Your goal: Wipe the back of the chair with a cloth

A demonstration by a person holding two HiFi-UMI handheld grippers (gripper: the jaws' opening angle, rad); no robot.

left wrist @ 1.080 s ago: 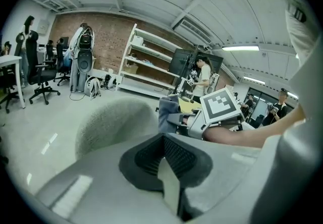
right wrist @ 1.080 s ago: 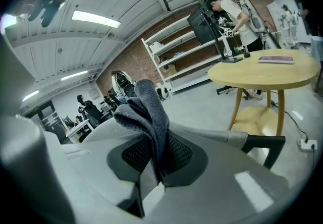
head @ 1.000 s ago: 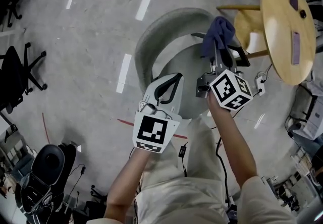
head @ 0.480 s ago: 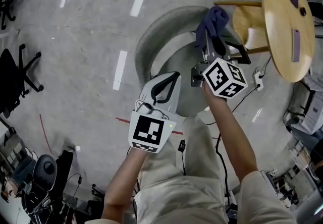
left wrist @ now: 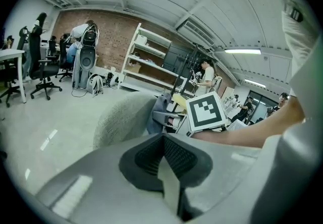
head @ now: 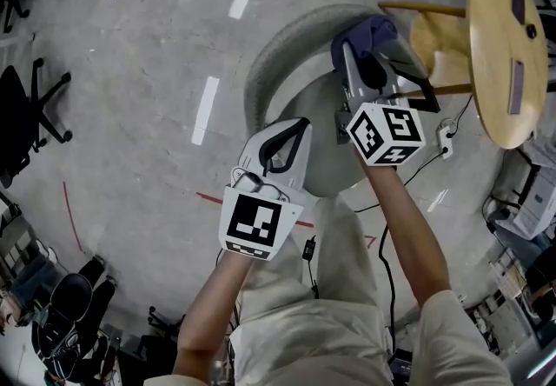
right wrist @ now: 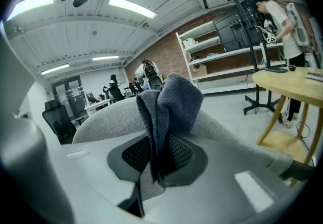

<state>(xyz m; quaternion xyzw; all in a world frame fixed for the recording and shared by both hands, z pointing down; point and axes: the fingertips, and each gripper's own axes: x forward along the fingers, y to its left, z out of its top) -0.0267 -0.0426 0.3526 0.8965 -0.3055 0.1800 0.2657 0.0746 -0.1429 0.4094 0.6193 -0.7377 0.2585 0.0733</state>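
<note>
A grey upholstered chair with a curved back (head: pixel 287 41) stands in front of me in the head view. My right gripper (head: pixel 363 63) is shut on a blue cloth (head: pixel 368 30), which lies against the right part of the back's top rim. In the right gripper view the cloth (right wrist: pixel 171 102) bunches up out of the gripper (right wrist: pixel 159 156), with the chair back (right wrist: pixel 108 117) right behind it. My left gripper (head: pixel 290 134) hovers over the seat, shut with nothing in it. The left gripper (left wrist: pixel 162 156) view shows the chair back (left wrist: pixel 123 117) and the cloth (left wrist: pixel 160 109) ahead.
A round wooden table (head: pixel 508 45) and a wooden stool (head: pixel 434 36) stand close to the chair's right. Cables and a plug strip (head: pixel 446 137) lie on the floor there. Black office chairs (head: pixel 26 106) stand far left. A person (right wrist: pixel 282 11) works at racks beyond the table.
The right gripper has pushed the cloth farther from me, up onto the rim of the chair back. The left gripper has hardly moved.
</note>
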